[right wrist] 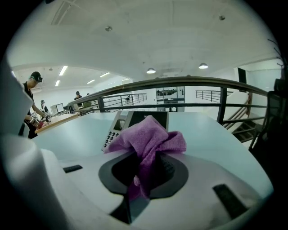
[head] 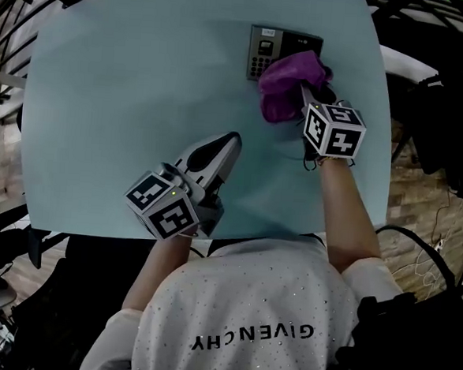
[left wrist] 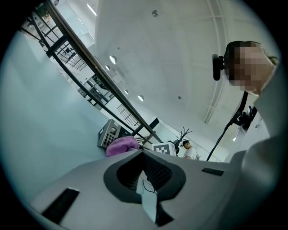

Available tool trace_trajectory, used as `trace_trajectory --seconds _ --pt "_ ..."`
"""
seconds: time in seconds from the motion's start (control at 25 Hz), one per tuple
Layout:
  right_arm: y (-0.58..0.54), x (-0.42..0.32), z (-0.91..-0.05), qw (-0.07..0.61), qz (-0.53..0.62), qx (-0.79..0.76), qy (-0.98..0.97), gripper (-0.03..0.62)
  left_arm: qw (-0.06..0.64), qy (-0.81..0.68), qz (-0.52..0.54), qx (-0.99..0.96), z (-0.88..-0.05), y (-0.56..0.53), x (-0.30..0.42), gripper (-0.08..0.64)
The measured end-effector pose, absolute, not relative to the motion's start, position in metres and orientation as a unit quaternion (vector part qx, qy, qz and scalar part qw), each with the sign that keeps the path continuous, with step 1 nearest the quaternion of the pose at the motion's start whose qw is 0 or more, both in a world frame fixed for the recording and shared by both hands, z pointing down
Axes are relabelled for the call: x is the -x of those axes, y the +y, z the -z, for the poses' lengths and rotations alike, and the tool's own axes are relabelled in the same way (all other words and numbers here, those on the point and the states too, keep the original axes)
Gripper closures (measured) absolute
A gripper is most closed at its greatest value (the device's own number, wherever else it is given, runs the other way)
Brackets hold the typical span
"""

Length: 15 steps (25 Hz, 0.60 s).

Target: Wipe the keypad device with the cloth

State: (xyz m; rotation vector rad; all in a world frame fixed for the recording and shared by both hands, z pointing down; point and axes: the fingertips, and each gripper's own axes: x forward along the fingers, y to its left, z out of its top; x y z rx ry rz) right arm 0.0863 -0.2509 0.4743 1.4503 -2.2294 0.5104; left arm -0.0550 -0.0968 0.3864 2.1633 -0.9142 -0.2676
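Note:
The grey keypad device (head: 264, 52) lies near the far edge of the pale blue table (head: 127, 94). A purple cloth (head: 290, 81) bunches over the device's right part, with my right gripper (head: 307, 95) shut on it. In the right gripper view the cloth (right wrist: 150, 134) hangs out of the right gripper (right wrist: 146, 173) just in front of the keypad device (right wrist: 118, 126), whose buttons show to the left. My left gripper (head: 228, 144) rests low over the table's near middle, shut with nothing in it, well short of the device. The left gripper view shows the keypad device (left wrist: 107, 134) and cloth (left wrist: 122, 144) far ahead.
The table's far edge runs just behind the device. A dark railing (right wrist: 180, 83) and stairs lie beyond it. Black gear and cables (head: 444, 148) sit on the wooden floor at the right. People stand at a distant bench (right wrist: 33, 103).

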Motion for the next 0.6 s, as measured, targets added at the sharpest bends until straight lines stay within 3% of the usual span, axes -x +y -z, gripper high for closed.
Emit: trace_trajectory --seconds 0.44,0.6 --pt "-0.251 -0.108 -0.471 0.233 -0.179 -0.563 -0.773 0.531 0.386 -0.353 0.116 -0.844 -0.391 -0.100 0.064 0.560" --pt "-0.246 -0.082 -0.448 0.204 -0.151 -0.541 -0.802 0.534 0.380 -0.348 0.116 -0.849 -0.391 -0.101 0.065 0.560"
